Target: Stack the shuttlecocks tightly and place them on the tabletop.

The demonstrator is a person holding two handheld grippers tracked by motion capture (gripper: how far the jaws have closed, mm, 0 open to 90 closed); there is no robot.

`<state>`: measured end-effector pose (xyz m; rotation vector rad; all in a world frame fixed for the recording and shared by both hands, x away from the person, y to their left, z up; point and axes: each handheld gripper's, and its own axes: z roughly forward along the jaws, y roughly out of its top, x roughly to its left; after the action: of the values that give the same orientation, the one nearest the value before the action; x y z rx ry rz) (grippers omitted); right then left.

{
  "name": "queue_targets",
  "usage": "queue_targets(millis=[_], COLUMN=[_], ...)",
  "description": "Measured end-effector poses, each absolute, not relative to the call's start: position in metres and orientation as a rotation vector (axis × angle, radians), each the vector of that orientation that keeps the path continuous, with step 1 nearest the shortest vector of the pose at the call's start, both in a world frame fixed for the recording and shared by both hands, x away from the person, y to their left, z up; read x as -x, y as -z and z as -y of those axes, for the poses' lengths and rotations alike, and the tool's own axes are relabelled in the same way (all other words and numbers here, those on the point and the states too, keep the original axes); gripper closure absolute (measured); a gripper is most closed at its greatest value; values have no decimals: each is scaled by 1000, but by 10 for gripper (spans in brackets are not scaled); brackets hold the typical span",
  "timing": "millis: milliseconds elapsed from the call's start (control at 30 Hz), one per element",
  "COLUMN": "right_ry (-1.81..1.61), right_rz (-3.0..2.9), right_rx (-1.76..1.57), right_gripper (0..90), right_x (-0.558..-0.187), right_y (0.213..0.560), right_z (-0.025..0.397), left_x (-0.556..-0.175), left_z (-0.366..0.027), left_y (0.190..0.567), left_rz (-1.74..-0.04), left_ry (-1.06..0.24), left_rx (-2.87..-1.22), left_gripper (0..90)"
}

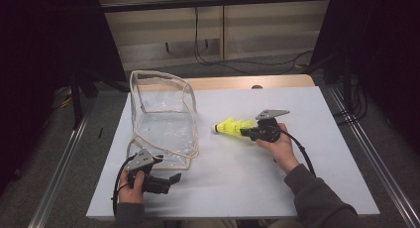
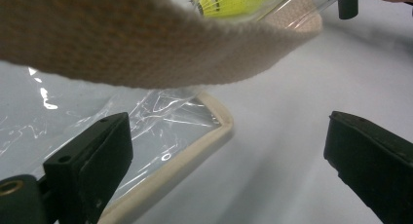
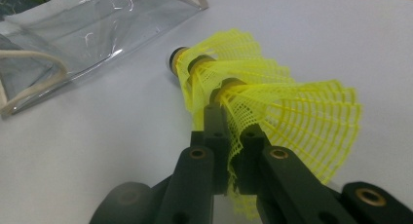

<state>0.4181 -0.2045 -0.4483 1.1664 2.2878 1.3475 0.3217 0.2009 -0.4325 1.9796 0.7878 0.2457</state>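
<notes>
Bags: one clear bag [image 1: 163, 120], beige-trimmed.
Shuttlecocks: three yellow shuttlecocks [image 3: 272, 104], nested; possibly more, as the skirts overlap.
Grippers: two, left gripper [image 1: 171, 180] and right gripper [image 1: 245, 133].
Tables: one table [image 1: 237, 173].

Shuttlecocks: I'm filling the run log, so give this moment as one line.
right hand-held gripper: shut on shuttlecocks | left hand-held gripper: open, by bag | shuttlecocks outside bag

no readable text, label, brand, number or sign shows on anything in the three views.
</notes>
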Motion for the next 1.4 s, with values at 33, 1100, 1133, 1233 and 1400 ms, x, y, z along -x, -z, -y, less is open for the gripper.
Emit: queue_targets(millis=[33,1100,1133,1233,1400], right_ry=[-1351,-1274,-1274,-1274,-1271], right_rz=[-2288,-2336,-2335,-2336,-2343], right_rx=[-1174,-1178,-1174,-1177,-1180], right_gripper=[867,692,692,692,690], right_x=[-418,-408,-408,-405,-402], right_y=[448,451,451,450,450], right_z=[205,213,214,216,218], left_x=[-321,-321,-321,-321,-321], left_z=[-201,-199,-199,-200,-200], left_y=[432,432,432,432,432], left_rz=[-785,-784,-784,-784,-781], left_ry=[-242,-243,-243,-244,-248], left_rx=[-1980,-1977,-1979,-1977,-1974], left_gripper=[38,39,39,38,39])
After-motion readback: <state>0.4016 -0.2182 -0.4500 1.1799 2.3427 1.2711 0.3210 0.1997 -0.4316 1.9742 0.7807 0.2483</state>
